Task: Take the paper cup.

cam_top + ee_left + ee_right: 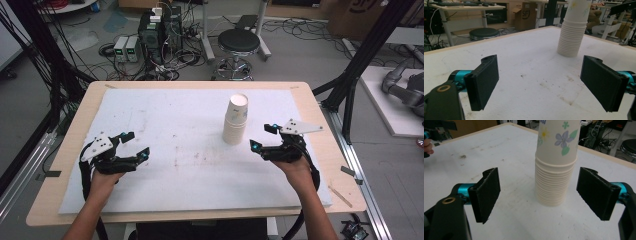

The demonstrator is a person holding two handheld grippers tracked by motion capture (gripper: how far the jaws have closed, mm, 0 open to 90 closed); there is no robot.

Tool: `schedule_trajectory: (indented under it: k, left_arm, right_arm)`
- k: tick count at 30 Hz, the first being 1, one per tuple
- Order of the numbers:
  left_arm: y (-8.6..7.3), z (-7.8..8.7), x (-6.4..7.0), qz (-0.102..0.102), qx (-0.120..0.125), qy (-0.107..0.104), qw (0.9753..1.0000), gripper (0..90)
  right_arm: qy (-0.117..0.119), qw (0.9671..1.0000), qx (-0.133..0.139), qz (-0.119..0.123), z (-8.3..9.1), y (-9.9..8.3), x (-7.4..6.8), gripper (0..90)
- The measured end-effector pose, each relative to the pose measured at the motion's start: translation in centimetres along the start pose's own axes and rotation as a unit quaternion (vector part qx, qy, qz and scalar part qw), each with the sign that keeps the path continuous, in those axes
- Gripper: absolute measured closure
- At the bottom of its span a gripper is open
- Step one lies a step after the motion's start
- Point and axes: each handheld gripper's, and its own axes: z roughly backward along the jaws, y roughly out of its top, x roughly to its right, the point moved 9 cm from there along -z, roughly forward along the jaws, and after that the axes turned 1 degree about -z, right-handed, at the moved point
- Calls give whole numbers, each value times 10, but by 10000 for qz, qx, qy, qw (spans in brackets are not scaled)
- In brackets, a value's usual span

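A tall stack of white paper cups (235,120) with a flower print stands upright on the white mat (180,150), right of centre. My right gripper (263,136) is open just to the right of the stack, its jaws pointing at it. In the right gripper view the cup stack (556,167) stands a short way beyond the two spread pads (486,195), nothing between them. My left gripper (135,144) is open over the mat's left side, far from the cups. In the left gripper view the cup stack (573,30) is at the far right, beyond the empty pads (484,81).
The mat covers a wooden table (75,120). A black stool (239,42) and a pile of electronics with cables (155,35) stand on the floor beyond the far edge. Black frame posts (360,60) flank the table.
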Motion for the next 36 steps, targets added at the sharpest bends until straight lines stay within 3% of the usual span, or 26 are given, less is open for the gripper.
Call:
schedule_trajectory:
  k: [25,36]
  left_arm:
    - [-3,-5,5,-3,-28,-142,9999,154]
    - [-4,-5,5,4,-46,-158,9999,154]
  right_arm:
    - [-132,9992,-355,137,-47,64,20,193]
    - [-111,9979,-631,55,-72,71,28,194]
